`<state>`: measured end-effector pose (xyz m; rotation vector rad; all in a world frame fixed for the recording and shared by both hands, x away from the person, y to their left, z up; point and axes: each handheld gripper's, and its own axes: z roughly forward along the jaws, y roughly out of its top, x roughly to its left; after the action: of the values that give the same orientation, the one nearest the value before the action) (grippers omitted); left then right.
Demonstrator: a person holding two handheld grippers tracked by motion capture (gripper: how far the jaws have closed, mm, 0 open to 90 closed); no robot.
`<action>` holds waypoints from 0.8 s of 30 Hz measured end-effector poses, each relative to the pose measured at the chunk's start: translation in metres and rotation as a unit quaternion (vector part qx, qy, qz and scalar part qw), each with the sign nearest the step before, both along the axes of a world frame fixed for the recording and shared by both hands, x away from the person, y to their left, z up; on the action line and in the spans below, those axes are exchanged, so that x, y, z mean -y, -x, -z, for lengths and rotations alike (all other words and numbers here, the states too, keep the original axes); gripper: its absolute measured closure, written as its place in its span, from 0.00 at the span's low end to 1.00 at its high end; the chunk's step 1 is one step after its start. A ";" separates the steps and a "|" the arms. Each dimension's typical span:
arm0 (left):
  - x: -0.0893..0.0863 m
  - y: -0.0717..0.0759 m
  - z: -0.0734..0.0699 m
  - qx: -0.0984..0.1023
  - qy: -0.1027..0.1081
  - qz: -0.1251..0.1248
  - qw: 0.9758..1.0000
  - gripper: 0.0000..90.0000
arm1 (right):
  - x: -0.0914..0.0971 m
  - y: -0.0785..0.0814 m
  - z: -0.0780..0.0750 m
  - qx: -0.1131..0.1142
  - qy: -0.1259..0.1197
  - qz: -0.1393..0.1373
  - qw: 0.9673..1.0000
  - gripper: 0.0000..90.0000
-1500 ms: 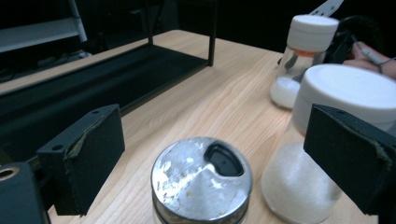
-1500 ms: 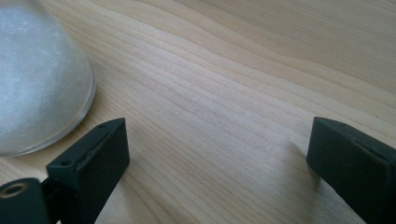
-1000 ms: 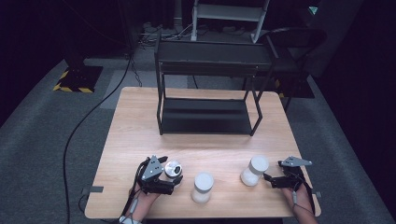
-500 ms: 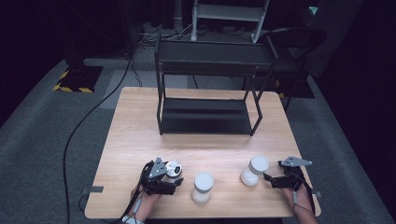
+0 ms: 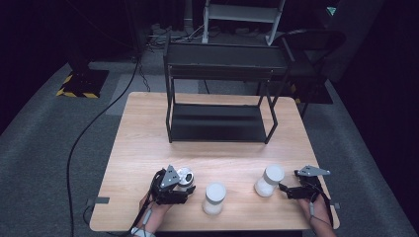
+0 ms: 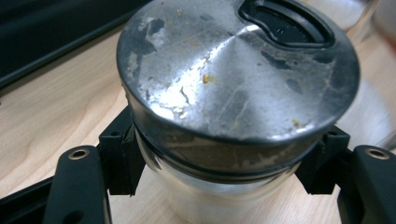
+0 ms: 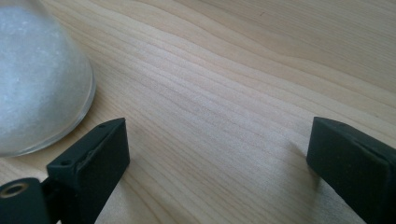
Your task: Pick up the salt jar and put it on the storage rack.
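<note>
Where the wooden table nears the person's edge, the left gripper has just closed its jaws on a metal-lidded shaker; the pads press its glass body right under the lid rim. Shaker stands upright at front left. Two white-filled jars stand to its right: middle jar just beside the gripper, right jar further along. Right gripper rests near that jar, jaws spread wide over bare wood, nothing between them; jar base sits just off the left jaw, not touching. Black two-tier rack stands well behind, nothing between it and the jars.
</note>
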<state>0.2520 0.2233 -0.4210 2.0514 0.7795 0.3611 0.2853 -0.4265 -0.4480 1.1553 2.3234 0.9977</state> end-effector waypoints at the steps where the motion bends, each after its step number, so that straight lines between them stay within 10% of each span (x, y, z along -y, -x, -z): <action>1: 0.000 0.000 -0.003 0.001 0.001 -0.001 1.000 0.33 | 0.000 0.000 0.000 0.000 0.000 0.000 1.000 0.06; 24: 0.009 -0.024 -0.058 0.001 -0.012 -0.001 1.000 0.33 | 0.000 0.000 0.000 0.000 0.000 0.000 1.000 0.06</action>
<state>0.2763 0.2144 -0.3632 2.0723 0.7806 0.3751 0.2852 -0.4266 -0.4479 1.1558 2.3230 0.9974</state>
